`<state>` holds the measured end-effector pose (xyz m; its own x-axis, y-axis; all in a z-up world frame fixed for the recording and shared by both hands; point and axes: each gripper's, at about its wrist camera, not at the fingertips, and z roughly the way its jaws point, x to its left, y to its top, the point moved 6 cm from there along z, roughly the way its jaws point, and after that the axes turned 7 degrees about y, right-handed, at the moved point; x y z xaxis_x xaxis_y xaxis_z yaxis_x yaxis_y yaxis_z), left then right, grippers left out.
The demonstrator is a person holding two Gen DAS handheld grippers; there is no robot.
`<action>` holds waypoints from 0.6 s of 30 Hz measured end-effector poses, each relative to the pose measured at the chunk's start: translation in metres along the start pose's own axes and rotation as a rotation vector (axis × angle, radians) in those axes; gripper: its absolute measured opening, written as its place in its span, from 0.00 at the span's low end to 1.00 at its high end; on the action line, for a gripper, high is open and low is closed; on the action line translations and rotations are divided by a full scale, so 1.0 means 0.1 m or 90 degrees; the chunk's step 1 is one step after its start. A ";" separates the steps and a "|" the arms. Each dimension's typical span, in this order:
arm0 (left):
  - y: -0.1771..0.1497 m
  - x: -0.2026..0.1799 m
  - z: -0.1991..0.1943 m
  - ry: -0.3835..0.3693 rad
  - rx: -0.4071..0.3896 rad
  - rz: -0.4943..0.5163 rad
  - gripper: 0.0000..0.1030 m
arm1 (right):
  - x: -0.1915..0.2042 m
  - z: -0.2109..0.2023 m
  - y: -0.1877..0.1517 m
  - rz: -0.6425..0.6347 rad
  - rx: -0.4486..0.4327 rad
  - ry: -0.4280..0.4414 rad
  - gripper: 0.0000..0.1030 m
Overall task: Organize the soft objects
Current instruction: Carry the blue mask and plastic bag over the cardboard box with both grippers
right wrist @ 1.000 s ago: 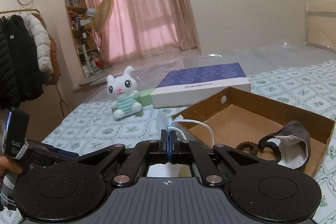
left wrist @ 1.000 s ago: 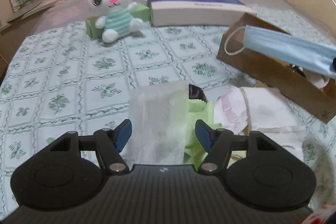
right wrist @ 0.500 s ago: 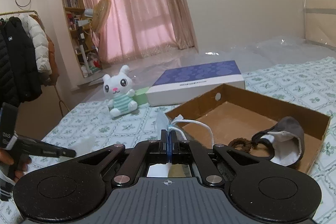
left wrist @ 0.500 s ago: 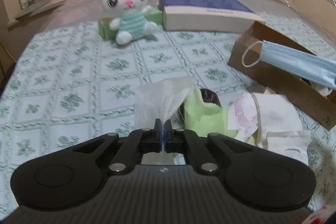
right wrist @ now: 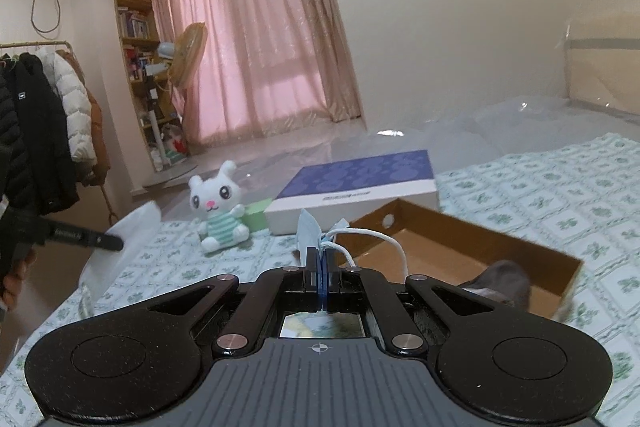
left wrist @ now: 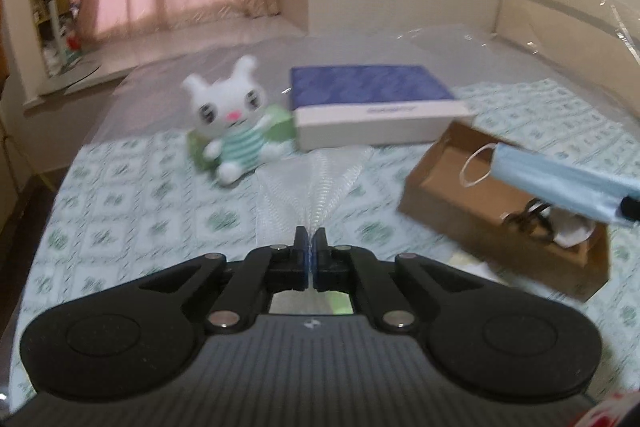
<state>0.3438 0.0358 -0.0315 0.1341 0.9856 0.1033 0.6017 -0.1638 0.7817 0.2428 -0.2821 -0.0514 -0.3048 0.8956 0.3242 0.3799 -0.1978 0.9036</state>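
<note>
My left gripper (left wrist: 310, 241) is shut on a white mesh cloth (left wrist: 316, 183) and holds it lifted above the bed. It also shows in the right wrist view (right wrist: 120, 247), hanging from the left gripper's fingers (right wrist: 108, 241). My right gripper (right wrist: 322, 255) is shut on a light blue face mask (right wrist: 310, 231); in the left wrist view the mask (left wrist: 560, 183) hangs over the open cardboard box (left wrist: 448, 203). The box (right wrist: 440, 247) holds a grey mask (right wrist: 502, 277) and a dark hair tie (left wrist: 528, 215).
A white bunny plush (left wrist: 232, 123) leans on a green block (left wrist: 280, 125) beside a blue-lidded flat box (left wrist: 372, 103) at the far side of the green-patterned bedspread (left wrist: 140, 211). Coats hang on a rack (right wrist: 44, 123) at the left.
My left gripper closed on the white mesh cloth and lifted it off the pile. The right gripper moved the blue mask further over the box.
</note>
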 end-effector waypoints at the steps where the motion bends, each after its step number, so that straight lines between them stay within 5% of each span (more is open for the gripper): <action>1: 0.07 -0.10 -0.01 -0.008 -0.005 0.003 0.01 | -0.04 -0.03 0.02 -0.003 -0.002 -0.005 0.00; 10: 0.60 -1.26 0.16 -0.090 -0.032 0.029 0.01 | -0.52 -0.15 0.23 -0.030 -0.007 -0.049 0.00; 18: 0.86 -2.17 0.51 -0.110 -0.016 0.029 0.01 | -0.94 -0.10 0.23 -0.042 0.011 -0.067 0.00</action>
<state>0.4062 -0.1947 -0.0178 0.2950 0.9549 0.0335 0.5726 -0.2047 0.7939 0.2716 -0.3746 -0.0578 -0.2359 0.9437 0.2321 0.3780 -0.1309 0.9165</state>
